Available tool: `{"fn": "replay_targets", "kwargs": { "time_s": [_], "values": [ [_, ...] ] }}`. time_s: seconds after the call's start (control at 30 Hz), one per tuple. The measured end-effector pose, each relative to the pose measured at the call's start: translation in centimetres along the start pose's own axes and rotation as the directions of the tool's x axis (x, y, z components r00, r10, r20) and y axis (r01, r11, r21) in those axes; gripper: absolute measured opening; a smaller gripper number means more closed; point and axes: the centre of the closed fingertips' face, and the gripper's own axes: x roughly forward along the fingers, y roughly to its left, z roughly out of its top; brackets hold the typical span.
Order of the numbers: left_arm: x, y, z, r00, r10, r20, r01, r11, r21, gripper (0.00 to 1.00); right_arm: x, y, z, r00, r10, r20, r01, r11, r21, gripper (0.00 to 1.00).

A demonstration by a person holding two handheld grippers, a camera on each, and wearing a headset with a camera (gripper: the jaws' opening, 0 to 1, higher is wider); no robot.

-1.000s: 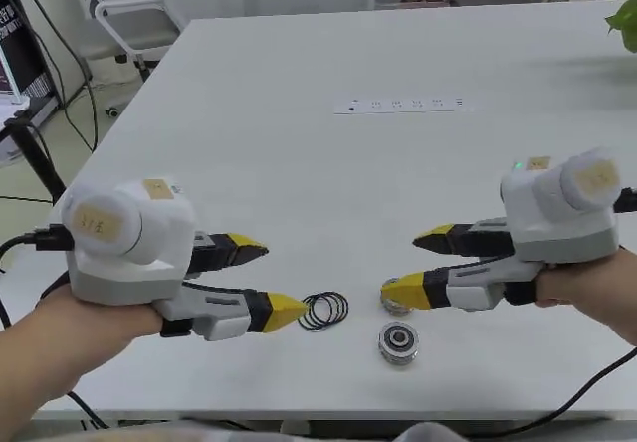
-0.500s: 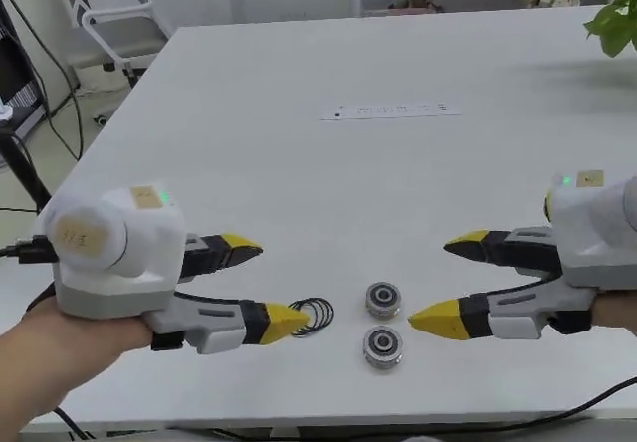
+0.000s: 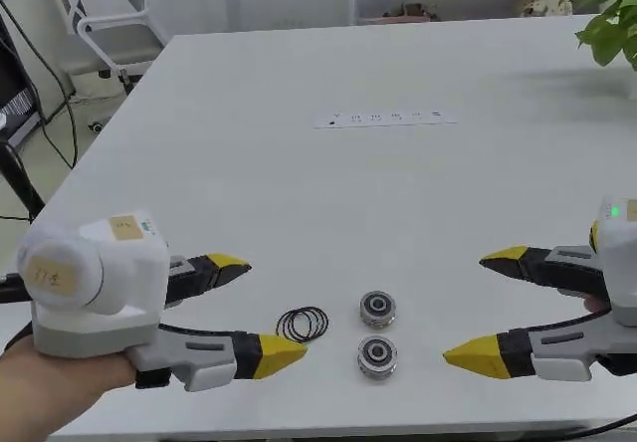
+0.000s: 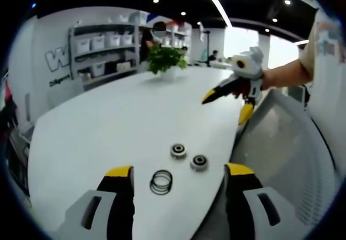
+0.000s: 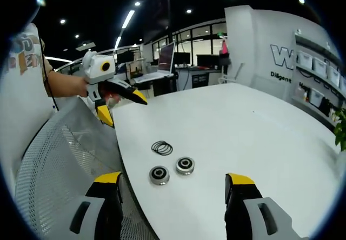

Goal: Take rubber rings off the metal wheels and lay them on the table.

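**Right hand-held gripper drawn back from the wheels**

Since a second ago the right hand-held gripper (image 3: 466, 307) has been pulled away to the right. Its lower tip, then at the far wheel (image 3: 376, 308), is now well apart from it. Its jaws are spread wide and nothing is held. The left hand-held gripper (image 3: 271, 308) is likewise wide open and empty, its lower tip just beside the rubber rings (image 3: 303, 324). These are stacked flat on the tabletop (image 3: 378, 183), straight ahead between its jaws. The near wheel (image 3: 376, 355) sits just beside the far one, right of the rings, and both are nearer the left hand-held gripper. Whether any ring is left on a wheel cannot be told.
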Motion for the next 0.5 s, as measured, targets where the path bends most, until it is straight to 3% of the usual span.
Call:
{"fn": "replay_targets", "kwargs": {
  "time_s": [0.5],
  "values": [
    [-0.6, -0.2, -0.1, 0.9996, 0.021, 0.016, -0.021, 1.0, -0.02, 0.72, -0.8, 0.3, -1.2, 0.9996, -0.026, -0.006, 0.027, 0.999, 0.036, 0.81]
  ]
}}
